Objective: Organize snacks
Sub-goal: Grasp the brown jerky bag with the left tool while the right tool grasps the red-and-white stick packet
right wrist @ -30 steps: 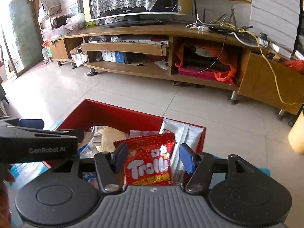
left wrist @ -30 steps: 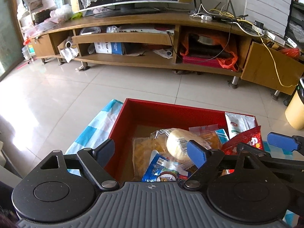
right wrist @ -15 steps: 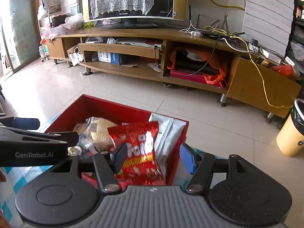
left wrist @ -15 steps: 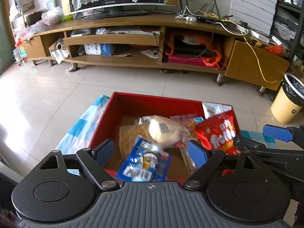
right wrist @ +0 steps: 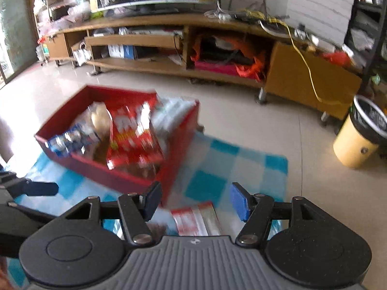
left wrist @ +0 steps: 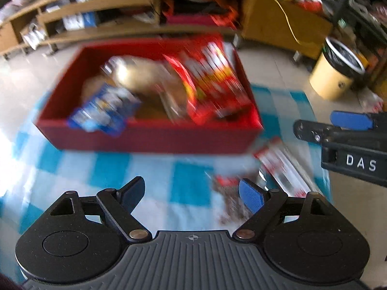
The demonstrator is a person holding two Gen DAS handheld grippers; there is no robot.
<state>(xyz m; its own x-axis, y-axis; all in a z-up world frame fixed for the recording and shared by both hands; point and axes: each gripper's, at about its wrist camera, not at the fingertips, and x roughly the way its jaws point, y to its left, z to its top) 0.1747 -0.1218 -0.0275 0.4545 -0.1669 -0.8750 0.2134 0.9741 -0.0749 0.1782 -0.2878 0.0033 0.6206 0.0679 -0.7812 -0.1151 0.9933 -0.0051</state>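
A red box (left wrist: 150, 140) (right wrist: 135, 181) on a blue-and-white checked cloth (left wrist: 108, 169) (right wrist: 232, 159) holds a red Trolli bag (left wrist: 208, 77) (right wrist: 133, 140), a blue packet (left wrist: 104, 111) (right wrist: 70, 140) and a clear-wrapped bun (left wrist: 135, 75). Nearer, on the cloth, lie a red-and-silver packet (left wrist: 280, 166) (right wrist: 196, 220) and a dark speckled packet (left wrist: 229, 200). My left gripper (left wrist: 191, 193) is open over the cloth, nothing between its fingers. My right gripper (right wrist: 194, 201) is open above the red-and-silver packet; it also shows at the right (left wrist: 348, 130) in the left wrist view.
A long wooden TV stand (right wrist: 169, 48) with cluttered shelves runs along the back. A yellow bin (left wrist: 336, 70) (right wrist: 358, 137) stands on the tiled floor at the right. Both views are motion-blurred.
Both grippers have drawn back from above the red box and tipped downward. The box now lies farther off, and the cloth with two loose packets has come into view.
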